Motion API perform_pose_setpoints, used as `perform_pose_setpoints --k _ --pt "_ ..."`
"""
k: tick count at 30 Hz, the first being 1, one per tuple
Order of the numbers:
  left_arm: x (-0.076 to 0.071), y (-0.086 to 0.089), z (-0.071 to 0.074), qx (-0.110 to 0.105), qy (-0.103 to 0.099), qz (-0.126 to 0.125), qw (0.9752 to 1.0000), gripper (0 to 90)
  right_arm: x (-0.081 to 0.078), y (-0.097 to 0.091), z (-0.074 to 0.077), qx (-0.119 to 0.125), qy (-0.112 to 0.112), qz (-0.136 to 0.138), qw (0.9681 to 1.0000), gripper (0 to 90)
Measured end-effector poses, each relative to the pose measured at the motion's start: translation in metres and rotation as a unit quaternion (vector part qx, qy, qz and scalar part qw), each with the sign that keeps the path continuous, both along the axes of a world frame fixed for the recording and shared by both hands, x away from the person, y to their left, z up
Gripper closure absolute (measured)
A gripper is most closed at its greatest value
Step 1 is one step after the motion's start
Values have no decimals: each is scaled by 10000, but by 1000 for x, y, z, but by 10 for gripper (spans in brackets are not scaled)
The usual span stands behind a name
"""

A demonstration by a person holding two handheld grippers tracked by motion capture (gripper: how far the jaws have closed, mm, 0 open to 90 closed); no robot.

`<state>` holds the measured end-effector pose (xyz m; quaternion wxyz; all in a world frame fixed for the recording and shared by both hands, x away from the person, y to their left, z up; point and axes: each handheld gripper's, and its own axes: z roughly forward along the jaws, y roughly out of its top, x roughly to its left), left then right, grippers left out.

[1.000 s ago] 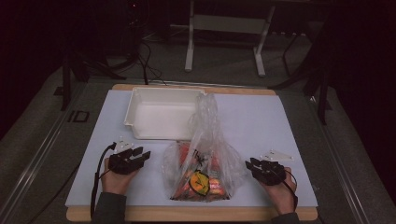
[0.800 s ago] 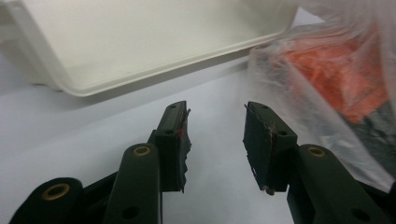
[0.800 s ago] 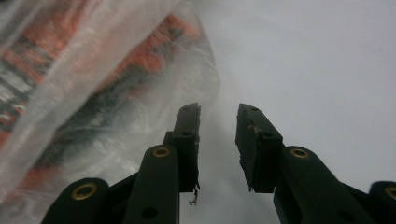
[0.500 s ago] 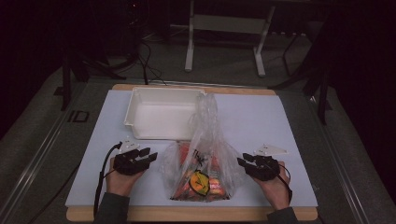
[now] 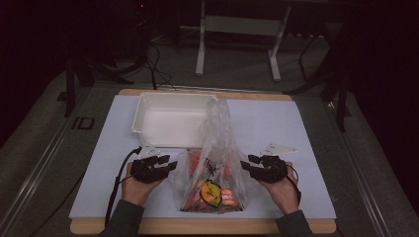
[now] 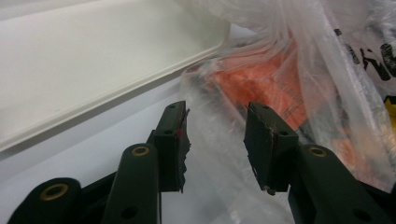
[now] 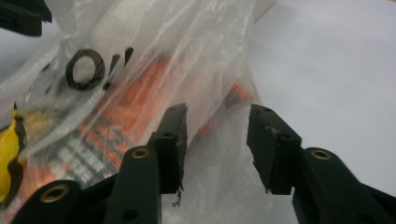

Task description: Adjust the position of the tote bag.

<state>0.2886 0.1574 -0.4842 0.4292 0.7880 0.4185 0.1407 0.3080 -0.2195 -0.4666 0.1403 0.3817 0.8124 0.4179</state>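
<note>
A clear plastic bag (image 5: 218, 143) stands on the pale mat (image 5: 276, 123), its top gathered upward, with orange and yellow packets (image 5: 216, 193) in its bottom. My left gripper (image 5: 171, 167) is at the bag's left side, jaws apart, and the film (image 6: 289, 56) lies just beyond its tips (image 6: 215, 116). My right gripper (image 5: 246, 165) is at the bag's right side. Its jaws have just been opening; a fold of the bag (image 7: 154, 56) lies in the gap (image 7: 217, 119), and the pads do not press on it.
A white tray (image 5: 148, 106) sits behind the bag at the back left of the mat, its rim (image 6: 93, 107) close to my left gripper. The mat's wooden board edge (image 5: 197, 226) runs along the front. Stands and cables occupy the dark floor beyond.
Both hands have moved inward to the bag from either side and risen slightly. The bag has stayed upright in place.
</note>
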Motion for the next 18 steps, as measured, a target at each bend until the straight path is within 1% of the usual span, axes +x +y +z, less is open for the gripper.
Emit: perform_pose_setpoints --k 2,3,5,6,7,9,10,12,13,15,17,18 --pt "0 -2 1 1 -12 -27 10000 568 1 2 0 13 9 8 10000 548" --pt "2 -6 4 37 -43 -55 10000 558 4 4 0 58 34 -16 10000 508" --pt "3 -9 7 32 -81 -80 9999 549 7 7 1 139 74 -41 9999 466" --pt "3 -9 7 32 -81 -80 9999 543 7 7 1 139 74 -41 9999 466" --pt "4 -13 9 0 -107 -66 9999 535 10 9 2 167 108 -81 9998 430" --pt "5 -14 11 -13 -117 -27 9999 507 12 12 3 170 152 -91 9997 402" --pt "7 -17 13 -108 -113 -72 9999 499 14 14 3 163 162 -103 9997 393" --pt "8 -19 14 -107 -111 -85 9998 486 17 17 4 138 203 -72 9997 380" --pt "10 -25 16 -99 -114 -116 9998 484 18 19 4 150 221 -66 9996 373" --pt "12 -30 17 -90 -92 -144 9998 481 21 23 3 135 269 -29 9995 367" --pt "12 -30 17 -90 -92 -144 9998 481 22 24 3 125 276 -13 9995 367" --pt "14 -36 19 -222 -67 -178 9996 481 23 28 3 90 302 18 9995 357"
